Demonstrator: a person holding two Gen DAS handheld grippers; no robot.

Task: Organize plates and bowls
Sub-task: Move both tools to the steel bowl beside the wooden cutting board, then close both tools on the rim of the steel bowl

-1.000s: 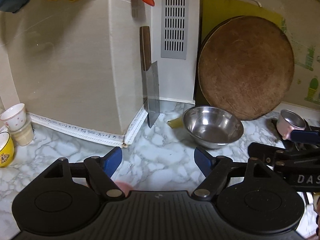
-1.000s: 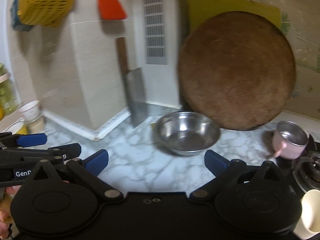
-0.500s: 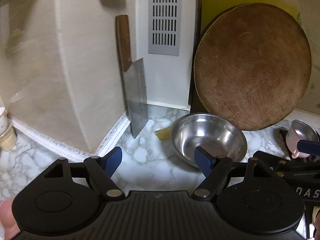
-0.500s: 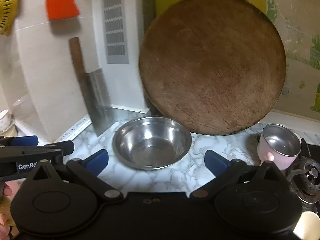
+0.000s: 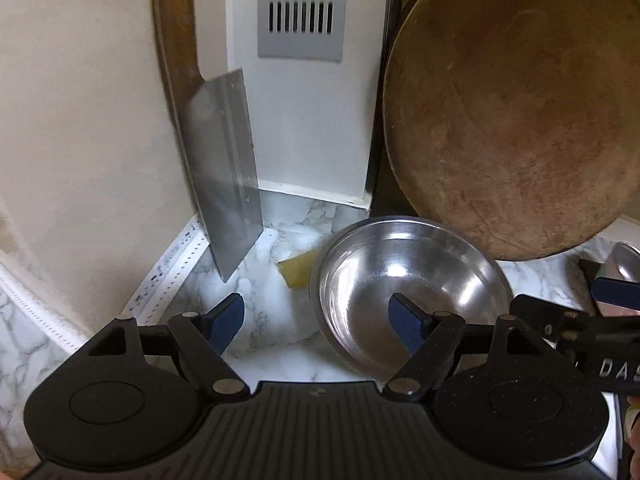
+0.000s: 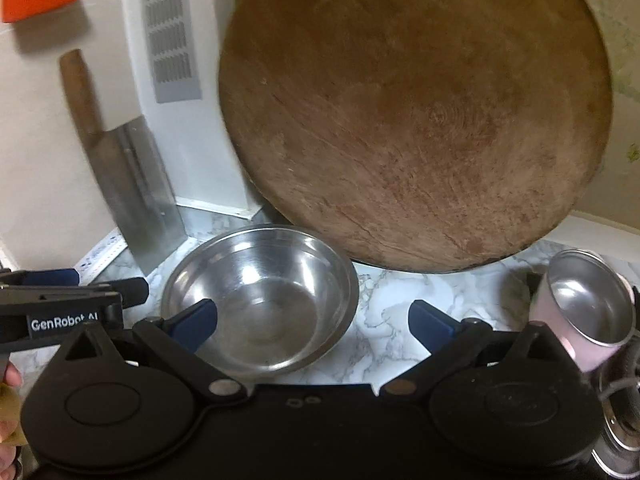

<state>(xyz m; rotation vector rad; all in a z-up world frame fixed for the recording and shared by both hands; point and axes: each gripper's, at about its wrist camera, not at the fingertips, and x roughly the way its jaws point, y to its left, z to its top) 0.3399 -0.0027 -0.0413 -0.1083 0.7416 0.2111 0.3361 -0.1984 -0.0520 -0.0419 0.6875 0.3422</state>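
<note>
Up top, the board [image 6: 416, 120] is cut off by the frame in both views, and the pink cup [image 6: 588, 304] is clipped at right. Steel bowl [image 6: 260, 300] sits empty and shiny at lower centre on the marble counter [image 6: 392, 320], below the board. Left gripper [image 5: 320, 322] and right gripper [image 6: 312, 320] both gape wide, holding nothing.

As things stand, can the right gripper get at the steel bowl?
Probably yes. The right gripper is open and empty, with the steel bowl upright just ahead, nothing between them. The left gripper sits close by the bowl's left side.
</note>
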